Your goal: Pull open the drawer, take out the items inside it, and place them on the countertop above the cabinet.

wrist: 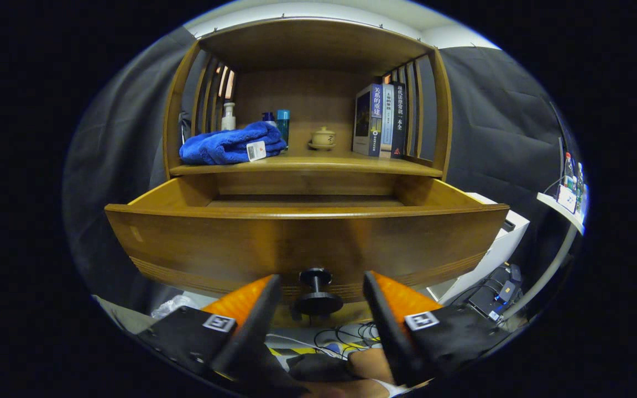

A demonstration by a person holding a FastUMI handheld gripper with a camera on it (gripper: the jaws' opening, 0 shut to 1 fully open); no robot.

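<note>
The wooden drawer [307, 240] stands pulled out toward me, its front panel wide across the view. Its black round knob [317, 290] sits low on the panel, between my fingertips. My gripper [321, 287] is open, the orange-and-black fingers [252, 309] flanking the knob with a gap on each side. The drawer's inside is mostly hidden behind its front rim; I cannot tell what lies in it. Above it runs the cabinet's countertop [307, 165], with a folded blue towel [230, 145] on its left part.
On the countertop stand a white bottle [229, 117], a blue cup [283, 122], a small lidded teacup [323, 138] and upright books [380, 120]. A white box [495, 243] and cables [346, 334] lie lower right; a side shelf [564, 210] juts in right.
</note>
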